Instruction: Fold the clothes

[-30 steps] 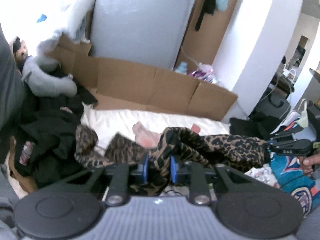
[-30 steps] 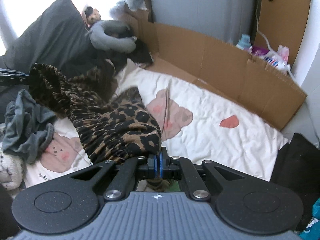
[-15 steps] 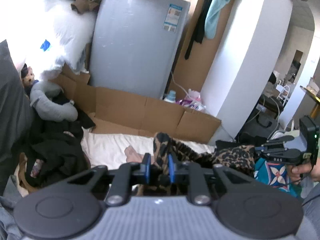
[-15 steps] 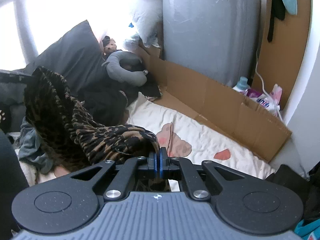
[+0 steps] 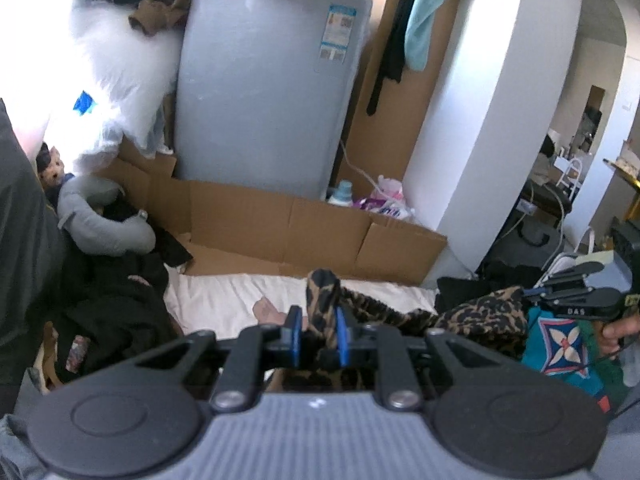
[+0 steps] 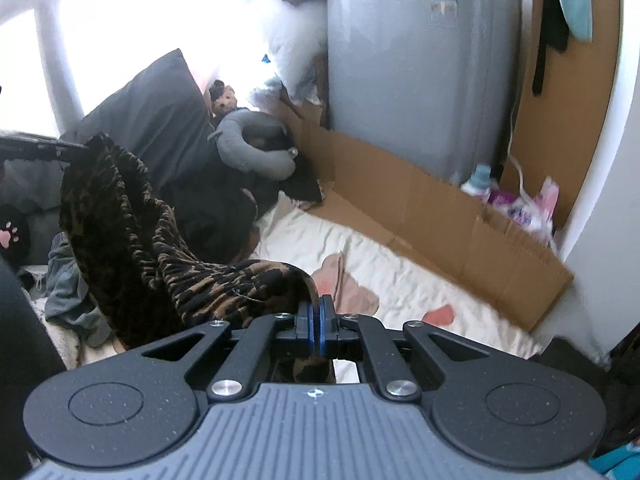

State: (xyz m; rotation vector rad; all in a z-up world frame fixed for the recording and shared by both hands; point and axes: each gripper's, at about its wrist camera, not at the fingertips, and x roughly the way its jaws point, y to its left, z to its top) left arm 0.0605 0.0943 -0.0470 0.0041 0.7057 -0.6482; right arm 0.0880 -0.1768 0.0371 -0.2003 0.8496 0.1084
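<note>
A cluttered bedroom, with a cream bear-print sheet [image 6: 404, 280] spread on the bed against a cardboard barrier [image 5: 288, 232]. A leopard-print garment [image 6: 132, 236] hangs stretched in the air between two handheld tools: the left gripper [image 5: 316, 330] pinches one bunched end, the right gripper [image 6: 314, 318] is closed tight on the other. No fold shows in the cloth; it sags, rumpled, above the sheet. A dark clothes pile [image 5: 108, 308] lies beside it, seemingly unfolded.

A leopard-print garment [image 5: 472, 314] hangs bunched and stretched in the air above the bed, gripped at two ends.
</note>
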